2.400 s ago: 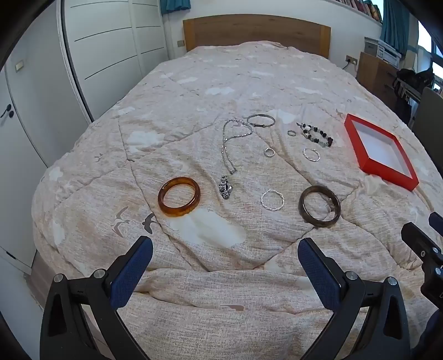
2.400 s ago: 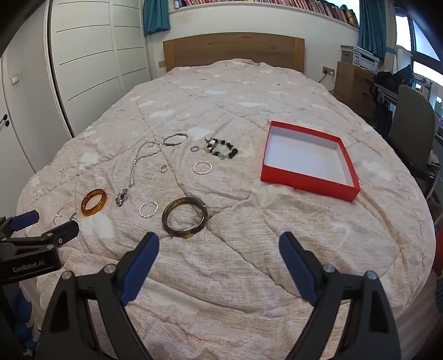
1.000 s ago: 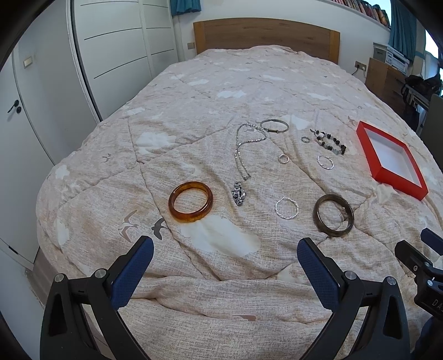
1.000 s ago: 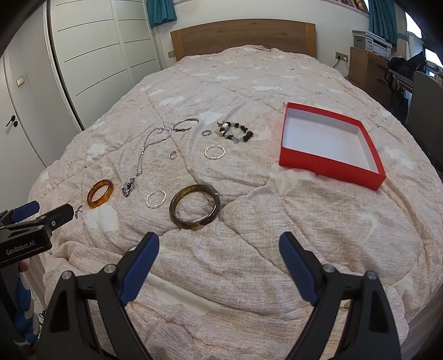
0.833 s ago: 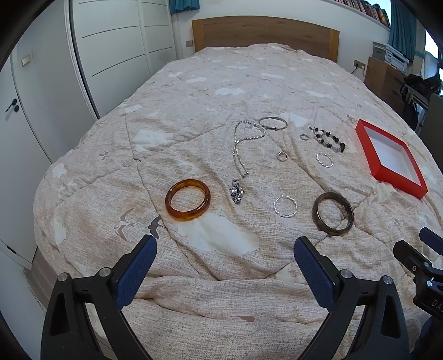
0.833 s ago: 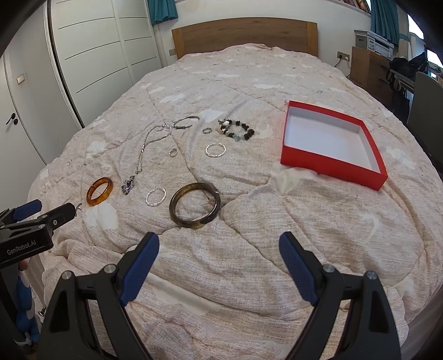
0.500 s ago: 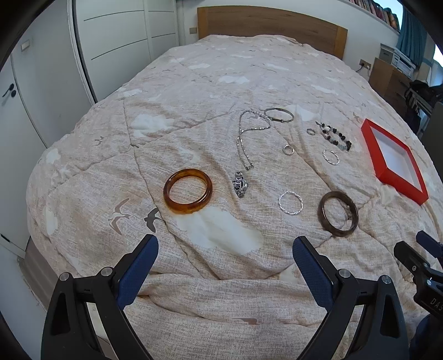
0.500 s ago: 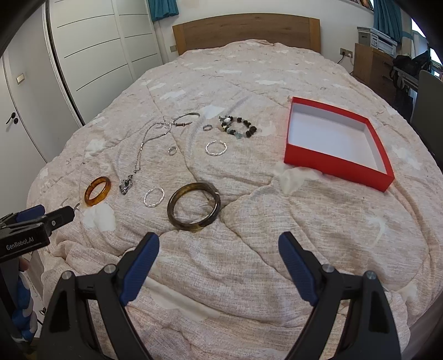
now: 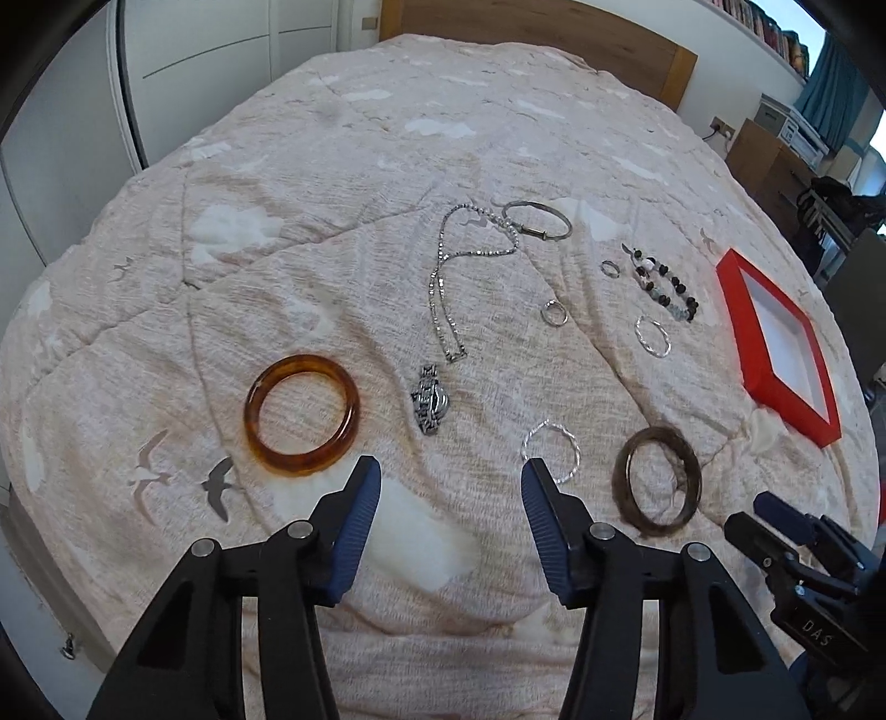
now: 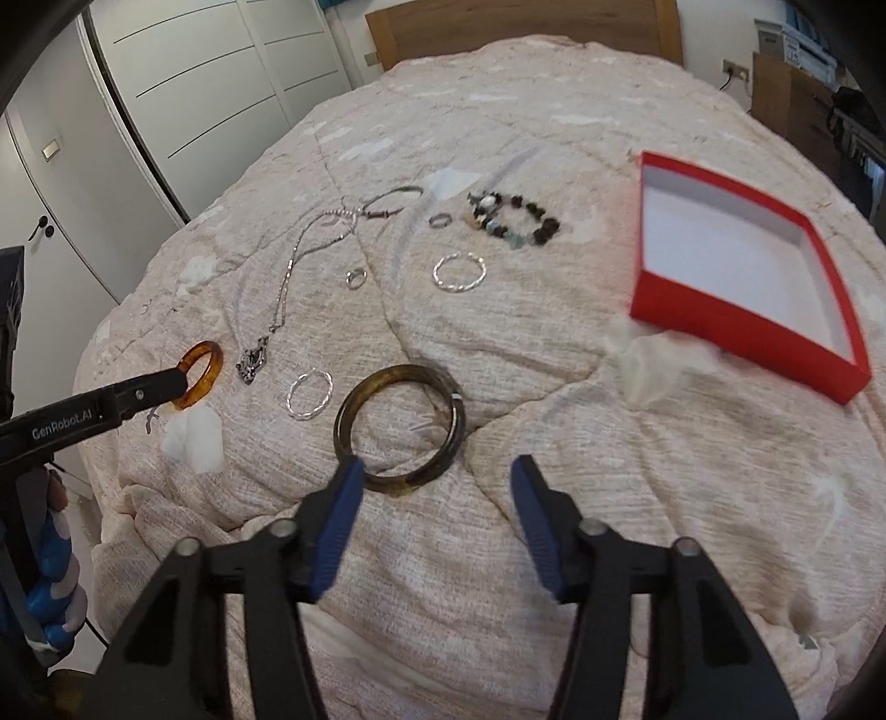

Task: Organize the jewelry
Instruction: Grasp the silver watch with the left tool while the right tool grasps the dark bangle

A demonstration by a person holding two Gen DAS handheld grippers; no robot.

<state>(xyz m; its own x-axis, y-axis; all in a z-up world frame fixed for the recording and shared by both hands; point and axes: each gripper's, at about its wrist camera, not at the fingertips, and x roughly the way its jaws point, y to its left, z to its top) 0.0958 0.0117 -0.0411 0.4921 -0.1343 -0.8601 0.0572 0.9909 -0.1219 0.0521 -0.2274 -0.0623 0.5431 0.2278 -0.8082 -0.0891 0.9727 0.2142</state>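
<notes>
Jewelry lies spread on a beige quilted bed. An amber bangle lies just beyond my left gripper, whose jaws are closing with nothing between them. A dark brown bangle lies right in front of my right gripper, whose jaws are also closing on nothing. A silver chain with a pendant, two twisted silver hoops, a thin bangle, small rings and a beaded bracelet lie farther back. An empty red box sits at the right.
The bed's near edge drops off just under both grippers. White wardrobe doors stand on the left, a wooden headboard at the back. A wooden cabinet and a dark chair stand to the right of the bed.
Both grippers have moved forward and down toward the bangles, tilting further downward. Their jaws have narrowed from wide open to about half. Nothing was picked up.
</notes>
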